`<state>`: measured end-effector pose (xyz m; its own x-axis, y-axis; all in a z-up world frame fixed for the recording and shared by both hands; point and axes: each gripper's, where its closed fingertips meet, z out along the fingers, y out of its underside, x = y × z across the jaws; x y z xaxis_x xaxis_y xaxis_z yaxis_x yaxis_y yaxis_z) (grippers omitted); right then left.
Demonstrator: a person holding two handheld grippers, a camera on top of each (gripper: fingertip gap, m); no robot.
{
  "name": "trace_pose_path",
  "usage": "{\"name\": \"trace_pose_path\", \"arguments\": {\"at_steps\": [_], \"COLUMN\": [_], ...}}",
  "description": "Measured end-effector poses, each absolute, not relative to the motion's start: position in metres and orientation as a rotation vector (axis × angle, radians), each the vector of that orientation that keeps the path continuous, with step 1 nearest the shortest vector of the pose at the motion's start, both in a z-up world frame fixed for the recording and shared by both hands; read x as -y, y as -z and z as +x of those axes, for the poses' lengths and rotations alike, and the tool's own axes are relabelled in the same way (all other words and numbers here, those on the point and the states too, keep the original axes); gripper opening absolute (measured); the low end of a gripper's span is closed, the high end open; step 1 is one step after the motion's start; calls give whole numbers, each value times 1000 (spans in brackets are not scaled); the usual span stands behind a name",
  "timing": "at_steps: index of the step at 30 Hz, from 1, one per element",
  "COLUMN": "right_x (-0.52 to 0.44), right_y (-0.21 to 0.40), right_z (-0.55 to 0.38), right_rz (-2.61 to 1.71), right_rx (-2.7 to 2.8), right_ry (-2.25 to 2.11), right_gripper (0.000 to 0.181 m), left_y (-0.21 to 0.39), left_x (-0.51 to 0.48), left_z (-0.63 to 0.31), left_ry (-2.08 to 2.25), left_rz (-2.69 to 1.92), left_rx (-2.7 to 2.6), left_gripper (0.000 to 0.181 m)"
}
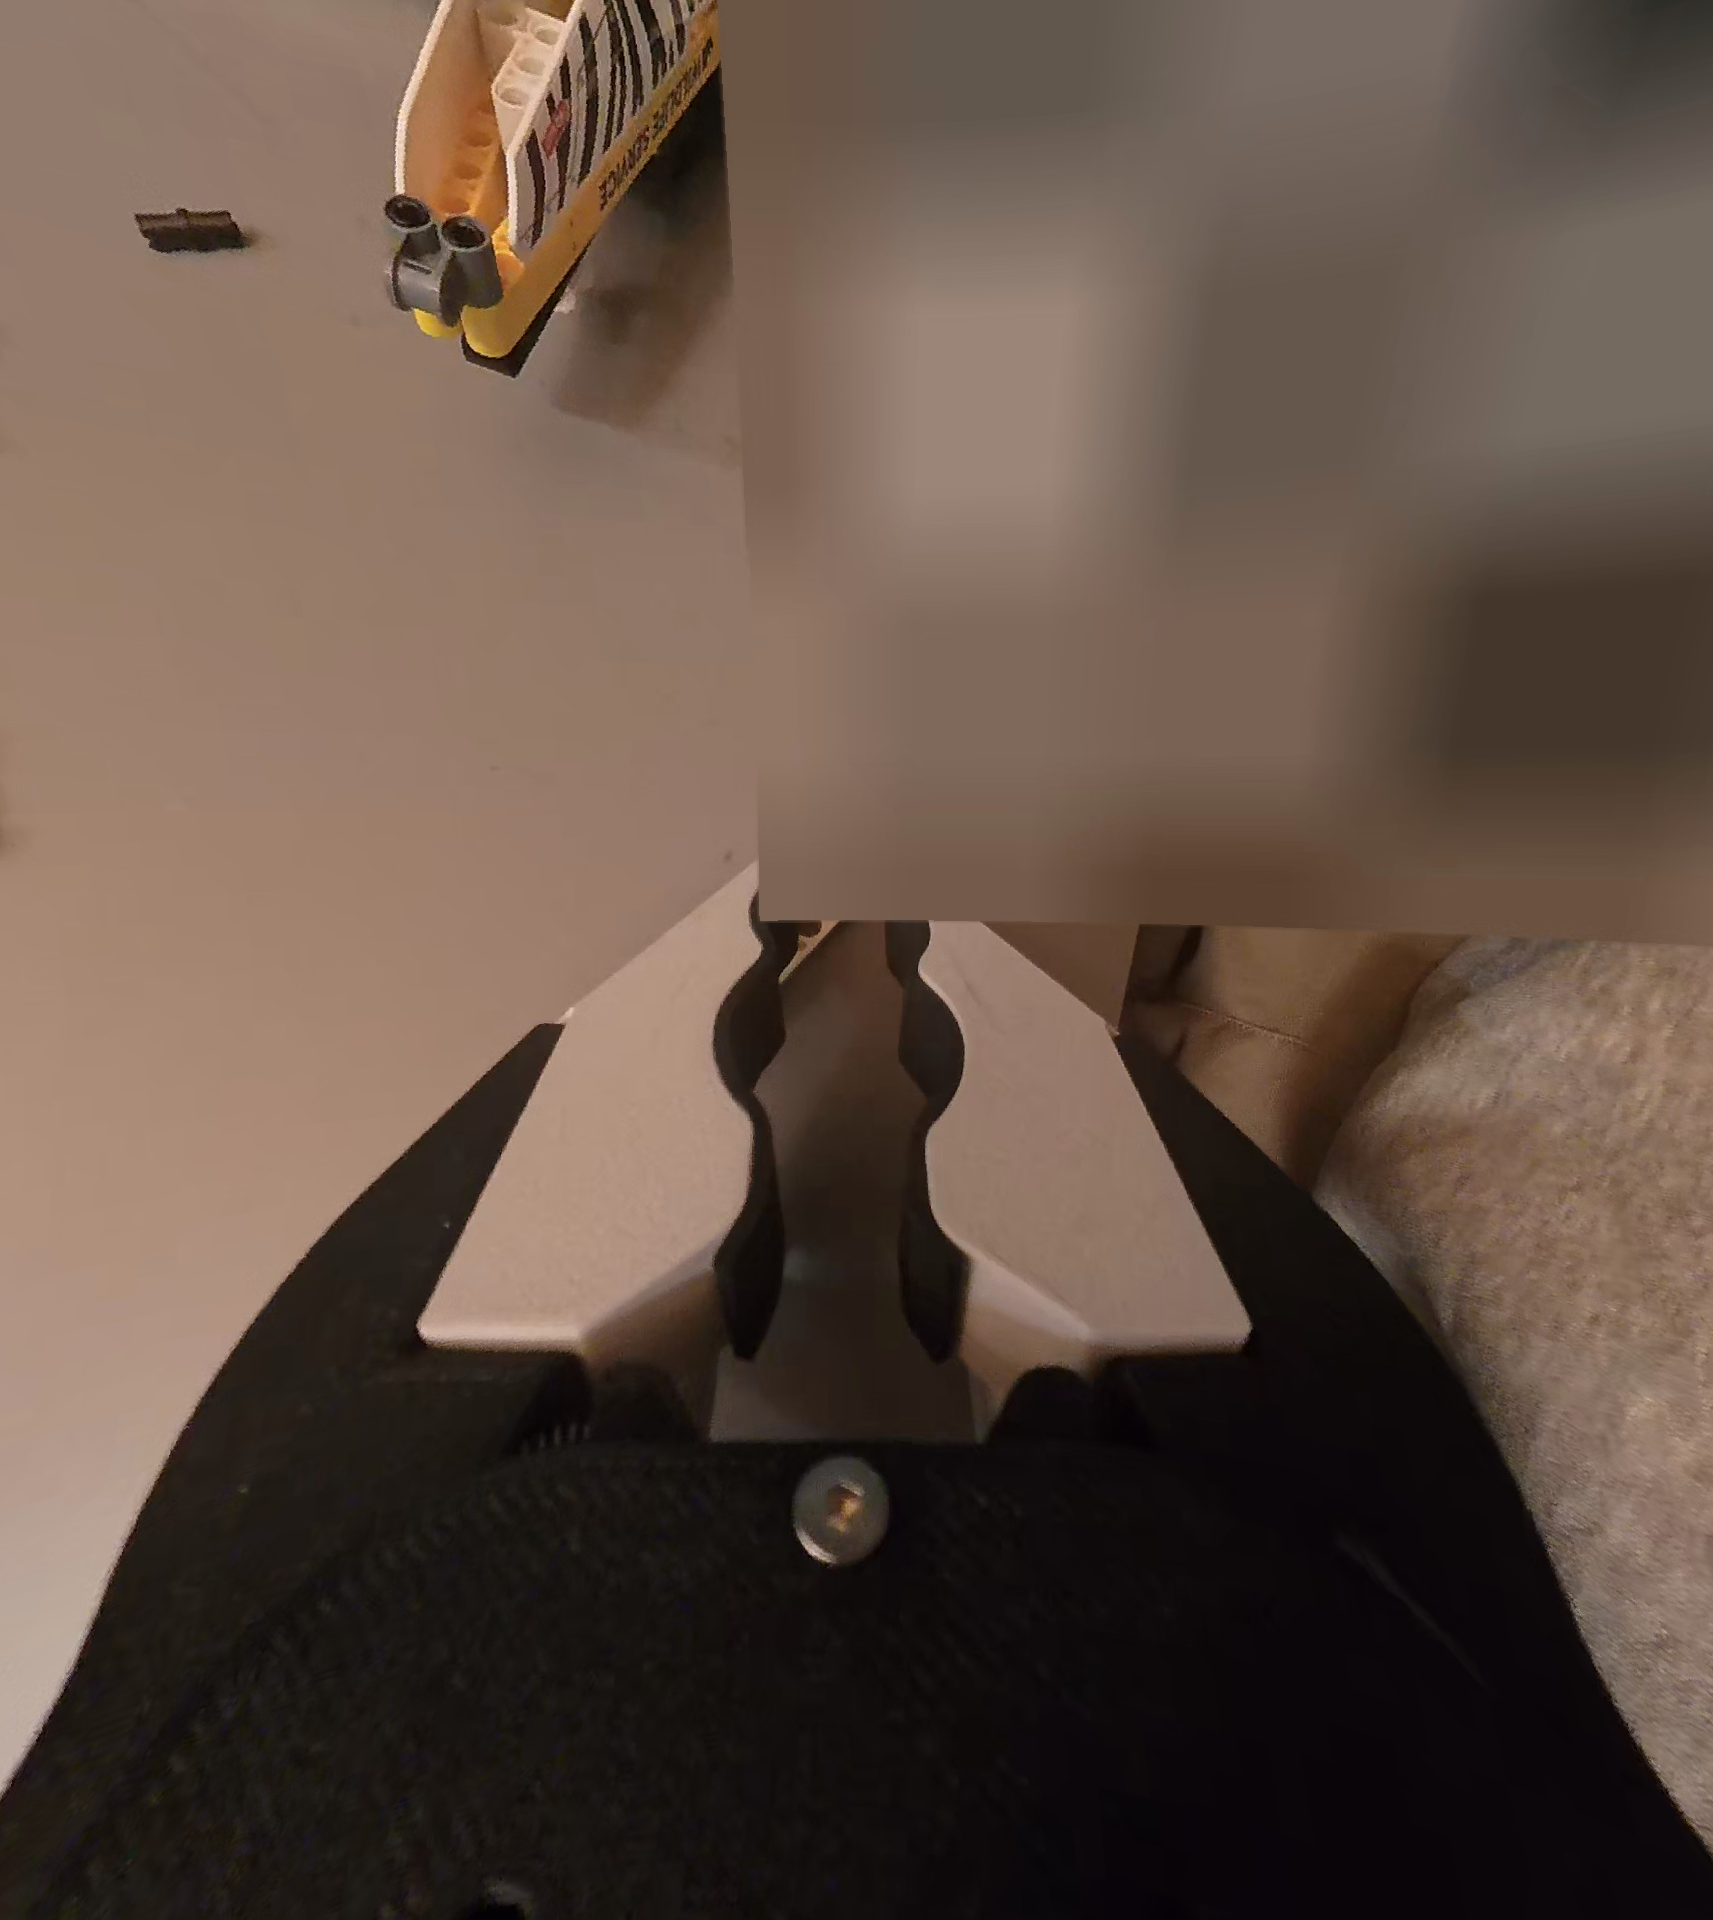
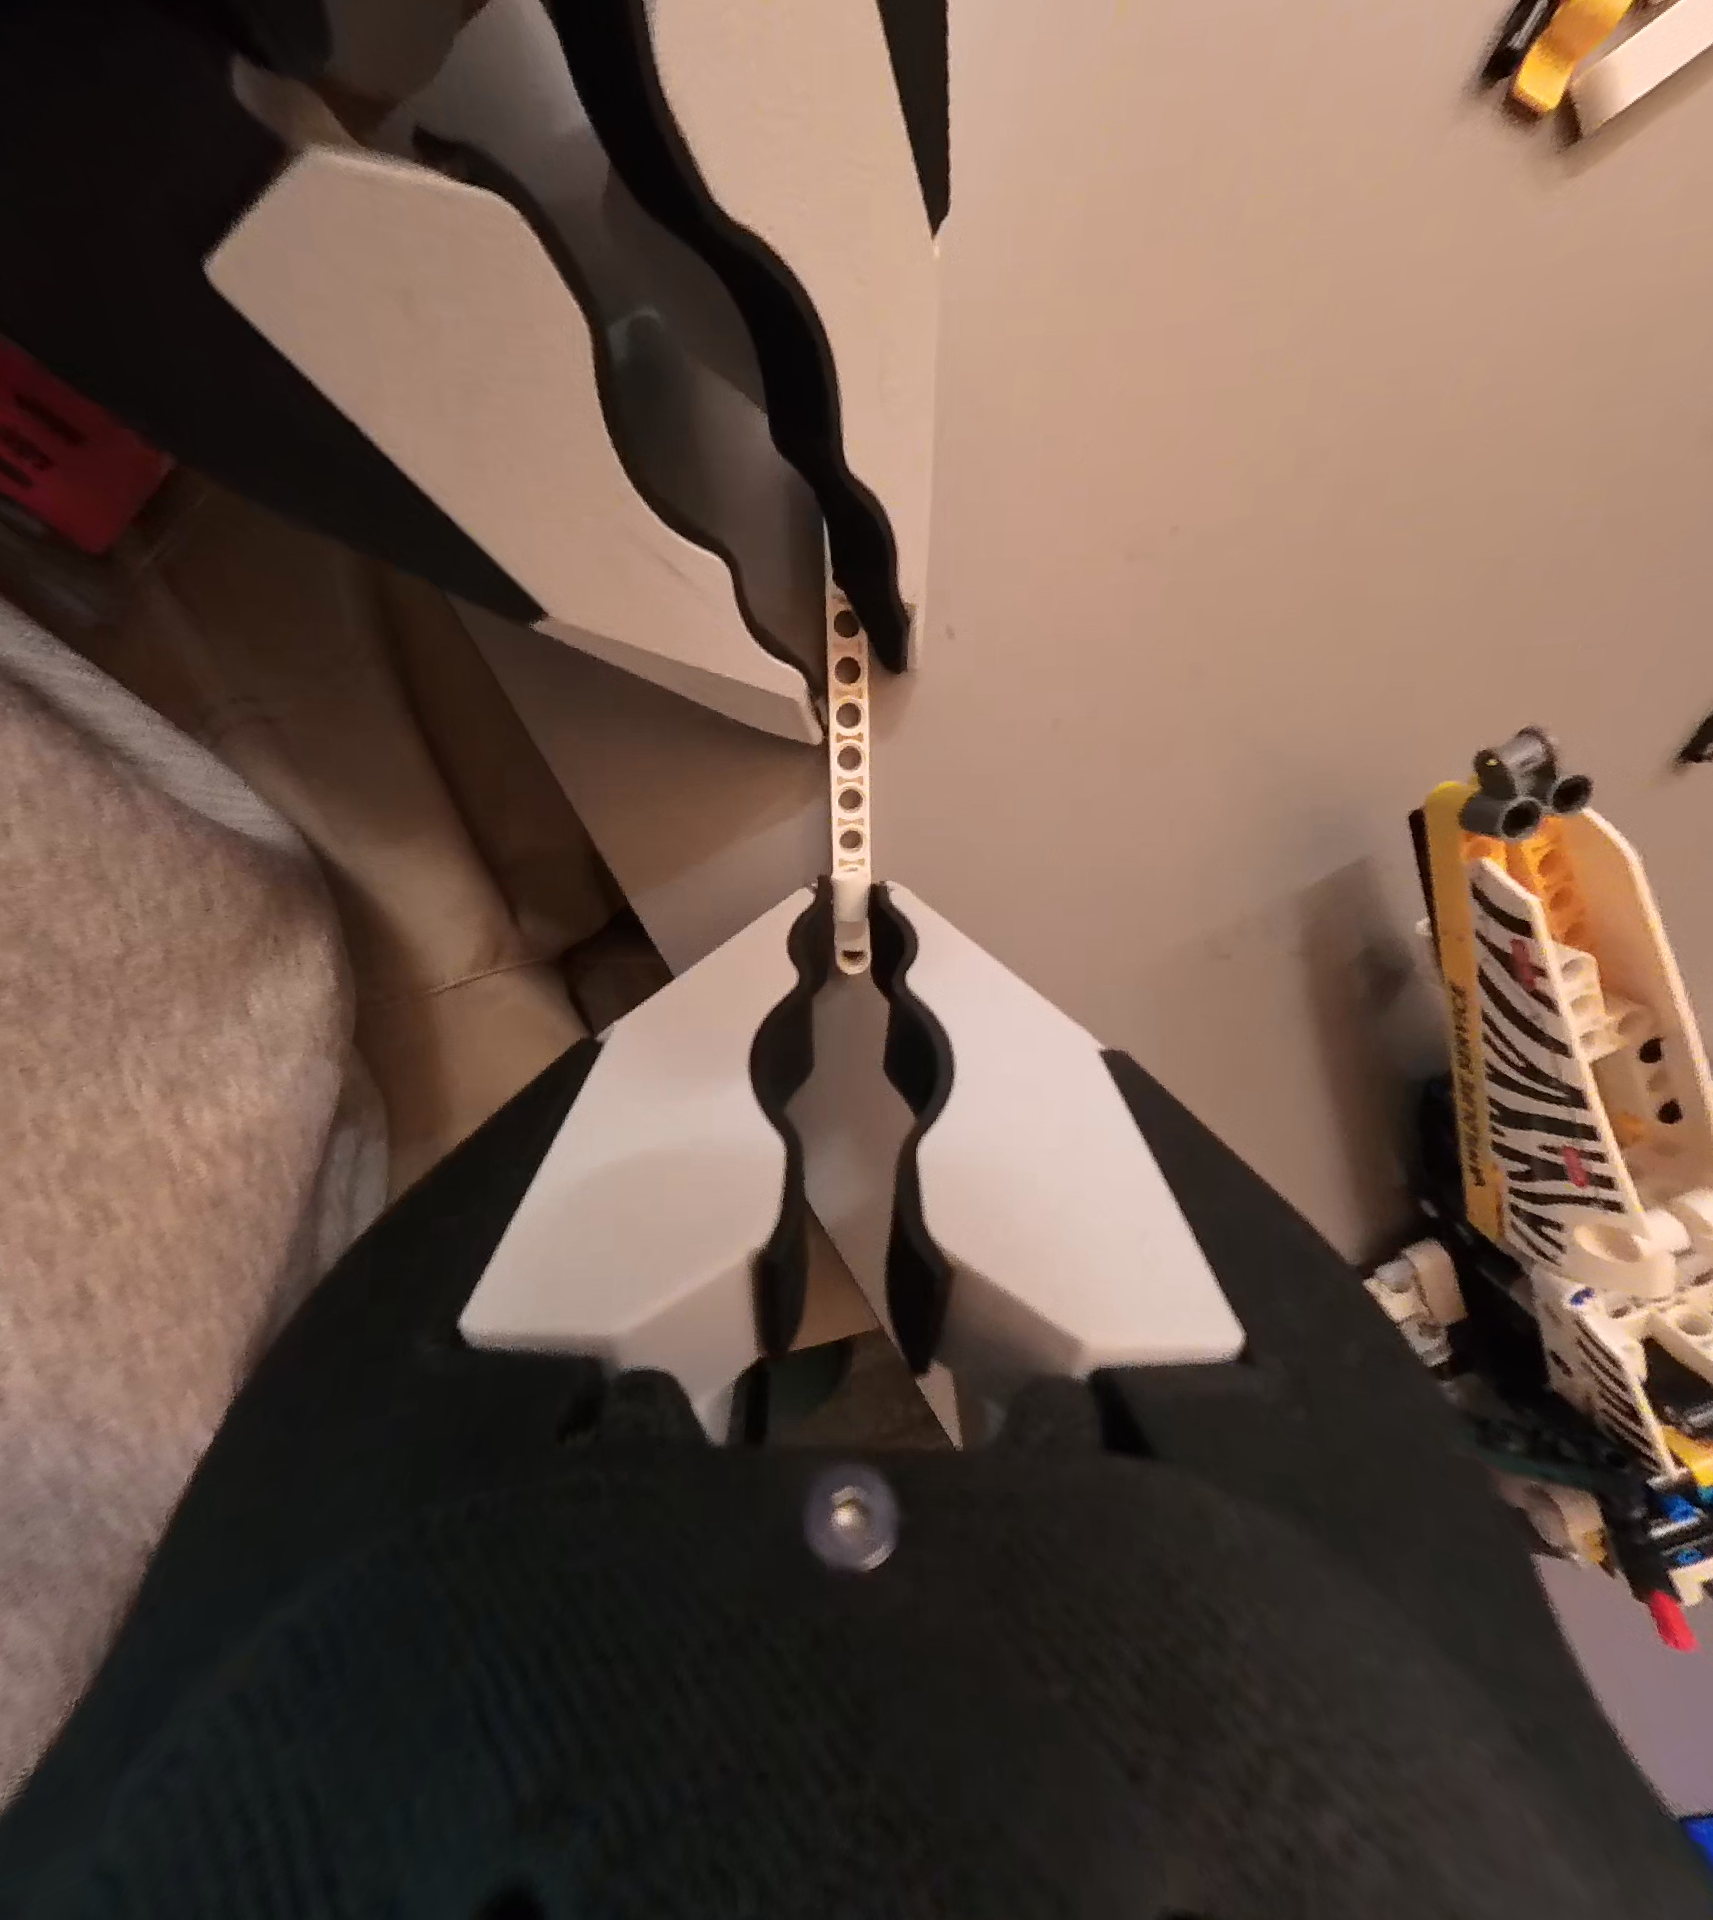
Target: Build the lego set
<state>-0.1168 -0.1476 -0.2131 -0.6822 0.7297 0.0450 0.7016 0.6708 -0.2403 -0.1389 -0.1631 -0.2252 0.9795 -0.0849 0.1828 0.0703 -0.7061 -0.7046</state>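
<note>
On the grey surface [image 2: 1299, 416] stands the half-built model [image 2: 1579, 1195], its zebra-striped panels bearing printed lettering on a yellow edge. Left of it, off the surface's edge, the right tool [image 2: 850, 914] and left tool [image 2: 847, 644] each pinch one end of a white holed beam [image 2: 848, 769].

A blur patch hides the left gripper's fingertips [image 1: 909, 940]; the white beam's [image 2: 847, 748] far end disappears between them.

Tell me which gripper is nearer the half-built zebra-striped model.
Right. The right gripper, shut on the white beam's near end, sits just left of the zebra-striped model. The left gripper, holding the beam's far end, is farther off.
</note>
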Motion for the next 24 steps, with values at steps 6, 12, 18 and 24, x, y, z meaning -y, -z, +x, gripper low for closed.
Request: {"name": "trace_pose_path", "arguments": {"at_steps": [6, 12, 18, 24], "right_x": [148, 148, 148, 147], "right_y": [213, 214, 215, 215], "right_z": [-116, -117, -116, -120], "right_rz": [-1179, -1206, -1235, -1370], "right_rx": [2786, 2825, 2862, 2870], "right_ry": [-291, -307, -330, -426], "right_gripper": [5, 5, 4, 5], "left_y": [225, 226, 226, 227], "left_x": [163, 163, 163, 163], "left_z": [-138, -138, -138, -138], "left_ry": [260, 257, 254, 242], "left_rz": [-2341, -2341, -2342, -2343], "left_rx": [-9, -8, -8, -2], "left_gripper": [15, 15, 15, 13]}}
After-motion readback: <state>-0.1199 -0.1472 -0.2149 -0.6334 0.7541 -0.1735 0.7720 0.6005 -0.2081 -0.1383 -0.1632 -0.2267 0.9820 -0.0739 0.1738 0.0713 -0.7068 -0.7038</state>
